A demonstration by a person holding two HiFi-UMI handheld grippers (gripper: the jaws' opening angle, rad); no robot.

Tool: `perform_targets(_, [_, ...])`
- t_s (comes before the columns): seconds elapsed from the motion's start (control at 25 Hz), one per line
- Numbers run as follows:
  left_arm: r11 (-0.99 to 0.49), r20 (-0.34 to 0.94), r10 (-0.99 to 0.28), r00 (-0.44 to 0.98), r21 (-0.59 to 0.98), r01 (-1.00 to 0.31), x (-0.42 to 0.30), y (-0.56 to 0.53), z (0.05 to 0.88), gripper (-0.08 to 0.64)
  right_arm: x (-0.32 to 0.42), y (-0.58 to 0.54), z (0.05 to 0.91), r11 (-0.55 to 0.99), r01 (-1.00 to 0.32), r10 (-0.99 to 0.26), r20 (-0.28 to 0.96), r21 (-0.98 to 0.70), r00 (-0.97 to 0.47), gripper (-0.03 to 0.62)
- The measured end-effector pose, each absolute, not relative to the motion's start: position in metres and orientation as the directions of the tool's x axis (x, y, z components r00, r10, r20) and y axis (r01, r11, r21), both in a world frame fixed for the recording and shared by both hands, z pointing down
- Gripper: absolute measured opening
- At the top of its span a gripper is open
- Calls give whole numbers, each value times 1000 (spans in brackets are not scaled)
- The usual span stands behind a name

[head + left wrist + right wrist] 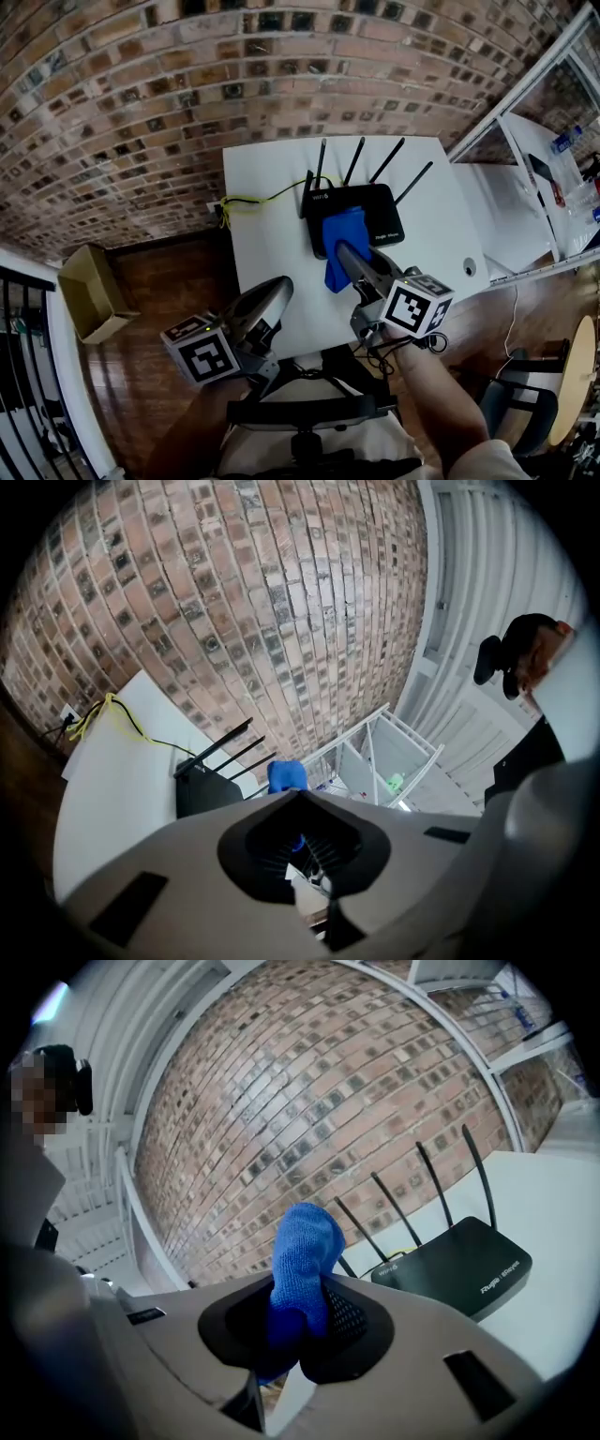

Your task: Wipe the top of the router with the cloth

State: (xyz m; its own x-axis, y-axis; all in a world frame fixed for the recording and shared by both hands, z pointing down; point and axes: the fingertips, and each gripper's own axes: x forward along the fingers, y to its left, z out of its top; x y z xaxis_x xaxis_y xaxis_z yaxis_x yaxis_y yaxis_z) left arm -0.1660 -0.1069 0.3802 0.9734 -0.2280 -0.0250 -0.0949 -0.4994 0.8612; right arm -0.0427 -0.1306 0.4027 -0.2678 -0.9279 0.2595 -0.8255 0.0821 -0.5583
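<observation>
Head view: the right gripper (349,255) held the cloth (341,246) on the router (373,208), mid-table (267,234).
Left gripper view: the left gripper (300,844) was closed, empty.
Right gripper view: jaws clamped the cloth; light, flat strokes short of the antennas (434,1185) seemed best.

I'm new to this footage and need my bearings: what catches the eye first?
The blue cloth, clamped in the right gripper, hangs over the front of the black four-antenna router on the white table. Behind is a brick wall; the left gripper sits shut at the table's near edge.
</observation>
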Motion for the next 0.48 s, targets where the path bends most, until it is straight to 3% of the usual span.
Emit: perform_targets(0.48, [-551,-51,-245,968,829,-96,-131,-71,353,17,28,-73,355,110,-813,-953,172,-572,-250,104])
